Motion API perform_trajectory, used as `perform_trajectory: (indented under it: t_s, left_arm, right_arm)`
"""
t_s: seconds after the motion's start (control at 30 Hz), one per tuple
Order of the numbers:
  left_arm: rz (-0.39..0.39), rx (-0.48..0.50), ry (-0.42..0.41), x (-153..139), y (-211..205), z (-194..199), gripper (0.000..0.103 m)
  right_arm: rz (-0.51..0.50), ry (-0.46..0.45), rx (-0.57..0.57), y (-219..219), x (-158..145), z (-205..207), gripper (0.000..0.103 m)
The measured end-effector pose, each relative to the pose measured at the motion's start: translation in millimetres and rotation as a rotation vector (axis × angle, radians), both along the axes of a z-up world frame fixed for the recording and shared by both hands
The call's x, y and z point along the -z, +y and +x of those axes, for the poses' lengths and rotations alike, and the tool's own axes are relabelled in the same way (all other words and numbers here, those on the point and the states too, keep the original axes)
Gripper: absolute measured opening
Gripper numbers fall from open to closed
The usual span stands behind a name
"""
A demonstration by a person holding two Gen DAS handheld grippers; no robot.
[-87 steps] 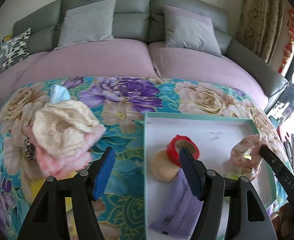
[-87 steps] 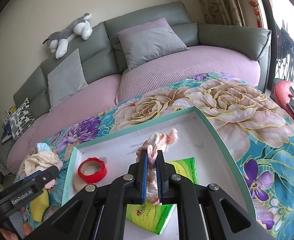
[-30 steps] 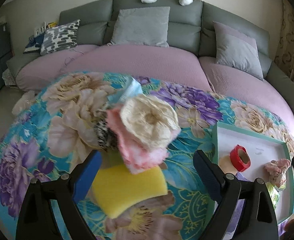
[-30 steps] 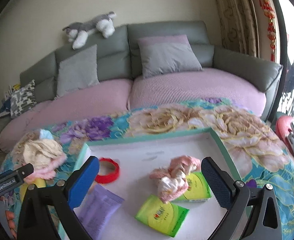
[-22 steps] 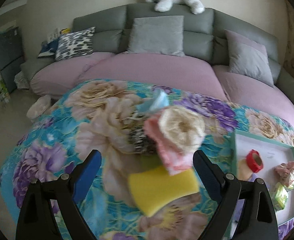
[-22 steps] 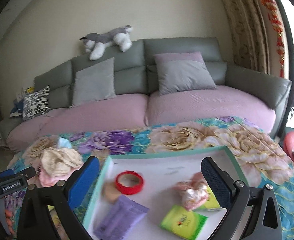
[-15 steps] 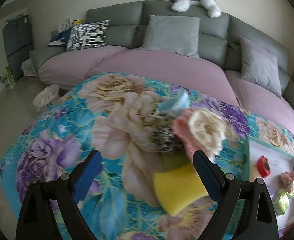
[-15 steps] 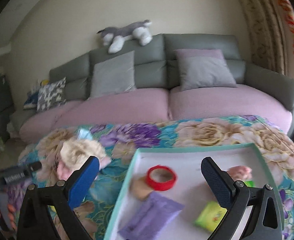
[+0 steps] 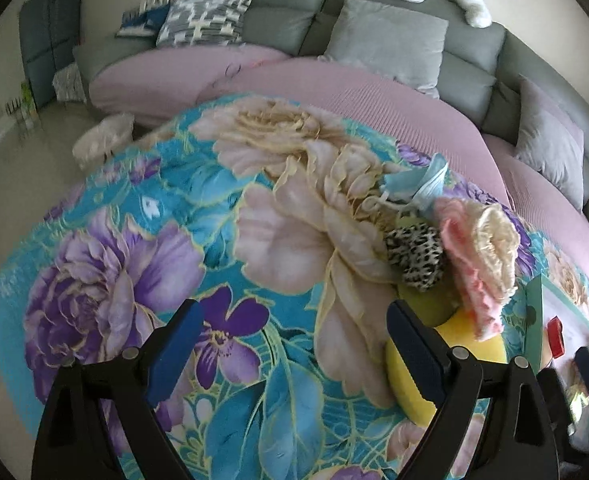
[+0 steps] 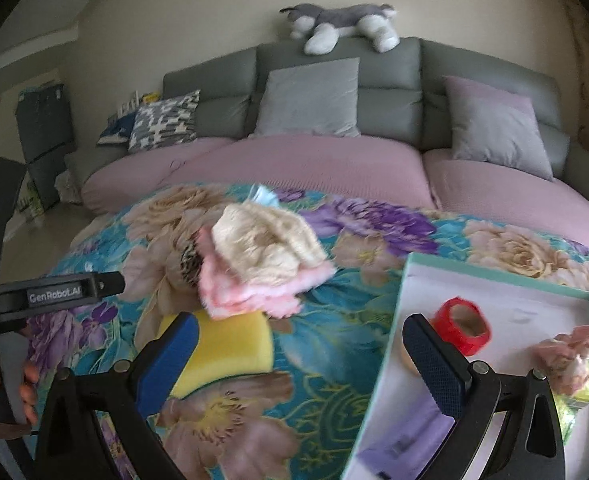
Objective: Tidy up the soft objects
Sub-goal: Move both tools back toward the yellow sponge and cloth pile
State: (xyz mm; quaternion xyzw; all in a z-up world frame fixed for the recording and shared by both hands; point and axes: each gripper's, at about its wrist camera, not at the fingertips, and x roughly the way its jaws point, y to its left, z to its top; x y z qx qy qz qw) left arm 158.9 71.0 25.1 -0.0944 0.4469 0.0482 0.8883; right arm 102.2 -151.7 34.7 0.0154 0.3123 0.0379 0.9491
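So: both hand-held grippers, left (image 9: 290, 344) and right (image 10: 300, 350), gape wide, empty. Pink scrunchie (image 10: 570, 350) in tray (image 10: 398, 320); pile (image 10: 260, 256) at 11 o'clock waits.

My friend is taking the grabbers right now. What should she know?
Left gripper: open, empty.
Right gripper: open, empty.
In the teal-rimmed white tray: pink crumpled scrunchie, red tape roll, purple packet.
Outside it, on the floral cloth: cream-and-pink frilly fabric pile, yellow sponge, leopard-print scrunchie, light blue face mask.
Left: those four, likely into the tray.
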Motion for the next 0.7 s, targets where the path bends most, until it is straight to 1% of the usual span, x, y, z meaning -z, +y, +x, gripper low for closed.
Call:
perform_trajectory:
  t_s: [0.1, 0.27, 0.43, 0.5, 0.6, 0.7]
  left_arm:
    - [-0.015, 0.0, 0.02, 6.9, 3.7, 2.5, 0.093]
    - [-0.04, 0.048, 0.048, 13.5, -0.2, 5.4, 0.093]
    - [-0.04, 0.145, 0.046, 11.9, -15.0, 5.2, 0.093]
    - [-0.041, 0.192, 0.047, 10.9, -24.2, 4.9, 0.093]
    - [-0.021, 0.26, 0.048, 13.3, -38.8, 2.4, 0.093]
    - [-0.021, 0.332, 0.045, 15.7, -51.6, 0.1, 0.093]
  right_arm:
    - [0.01, 0.021, -0.014, 7.6, 6.2, 3.1, 0.103]
    - [0.012, 0.048, 0.001, 9.2, 12.9, 6.5, 0.103]
    - [0.017, 0.025, 0.05, -6.6, 3.7, 2.3, 0.103]
    - [0.021, 0.029, 0.074, -13.9, 2.1, 2.3, 0.103]
    - [0.026, 0.041, 0.111, -25.9, 2.9, 2.2, 0.103]
    - [0.035, 0.032, 0.139, -37.3, -1.0, -0.8, 0.103]
